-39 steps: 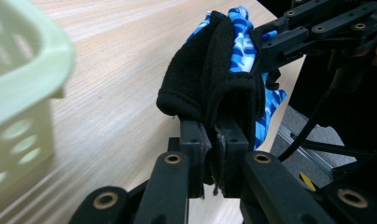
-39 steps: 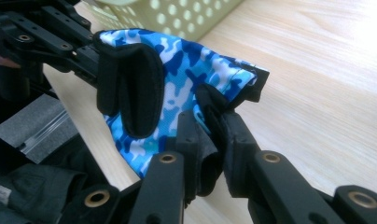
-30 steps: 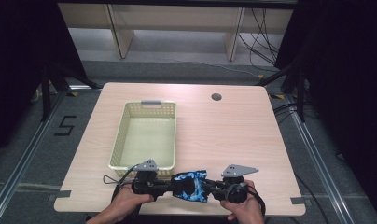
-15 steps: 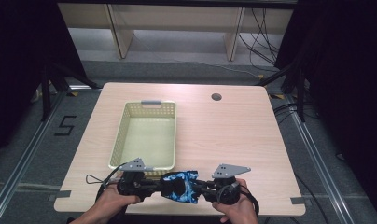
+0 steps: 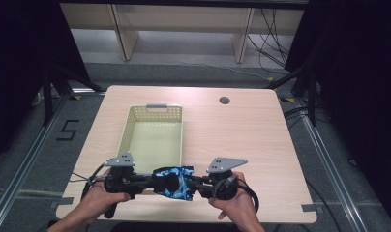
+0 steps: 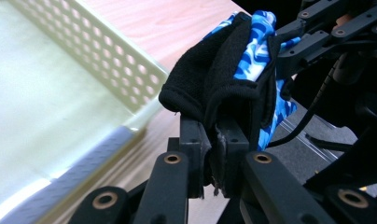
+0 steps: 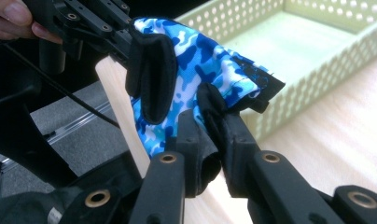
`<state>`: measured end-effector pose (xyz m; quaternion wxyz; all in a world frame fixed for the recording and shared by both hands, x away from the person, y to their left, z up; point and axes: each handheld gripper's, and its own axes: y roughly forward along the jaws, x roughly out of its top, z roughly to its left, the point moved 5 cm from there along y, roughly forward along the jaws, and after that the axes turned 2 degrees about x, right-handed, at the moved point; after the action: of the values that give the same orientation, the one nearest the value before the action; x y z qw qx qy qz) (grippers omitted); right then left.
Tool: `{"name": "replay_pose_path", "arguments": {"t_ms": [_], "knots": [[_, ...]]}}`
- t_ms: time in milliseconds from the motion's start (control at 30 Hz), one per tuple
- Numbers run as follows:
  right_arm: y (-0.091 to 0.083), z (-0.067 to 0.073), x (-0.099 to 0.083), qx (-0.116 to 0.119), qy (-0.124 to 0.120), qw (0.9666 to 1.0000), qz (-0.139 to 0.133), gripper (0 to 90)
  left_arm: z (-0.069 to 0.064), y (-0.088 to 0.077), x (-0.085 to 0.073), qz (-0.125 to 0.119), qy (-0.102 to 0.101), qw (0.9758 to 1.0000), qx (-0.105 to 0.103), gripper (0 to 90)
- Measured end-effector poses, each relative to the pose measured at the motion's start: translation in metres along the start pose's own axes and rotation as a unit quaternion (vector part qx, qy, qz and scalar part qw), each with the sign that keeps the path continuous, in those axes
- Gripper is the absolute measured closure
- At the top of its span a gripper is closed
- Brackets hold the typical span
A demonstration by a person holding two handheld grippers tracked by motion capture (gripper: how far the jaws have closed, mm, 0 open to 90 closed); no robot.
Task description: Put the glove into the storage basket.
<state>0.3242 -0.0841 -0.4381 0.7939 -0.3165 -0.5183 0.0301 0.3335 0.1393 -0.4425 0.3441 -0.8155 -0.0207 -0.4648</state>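
Looks like a lab recording setup: a pale wooden table with a cable hole (image 5: 224,100) is boxed in by black curtains (image 5: 358,72), with metal floor rails (image 5: 329,164) and loose cables (image 5: 268,41).

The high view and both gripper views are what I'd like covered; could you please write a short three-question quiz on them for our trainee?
1. True or false: the blue camouflage glove lies inside the pale green basket.
2. Which gripper is clamped on the glove? A) the left only B) the right only C) both
3. Fill in: the basket's grey handle sits on its ____ end, away from the person.

Key
1. False: the glove hangs above the table's near edge, stretched between the left gripper and the right gripper.
2. C: each pair of fingers pinches black-edged fabric.
3. Far.
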Motion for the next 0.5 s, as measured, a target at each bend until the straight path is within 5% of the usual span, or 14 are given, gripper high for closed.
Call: {"name": "replay_pose_path", "arguments": {"t_ms": [467, 500], "knots": [[0.042, -0.018, 0.056, -0.005, -0.001, 0.9997, 0.024, 80.1, 0.051, -0.021, 0.022, 0.002, -0.019, 0.9986, 0.049, 82.6], [0.047, -0.022, 0.059, -0.002, -0.015, 0.9997, 0.021, 80.1, 0.054, -0.022, 0.023, 0.002, -0.019, 0.9986, 0.049, 82.6]]}}
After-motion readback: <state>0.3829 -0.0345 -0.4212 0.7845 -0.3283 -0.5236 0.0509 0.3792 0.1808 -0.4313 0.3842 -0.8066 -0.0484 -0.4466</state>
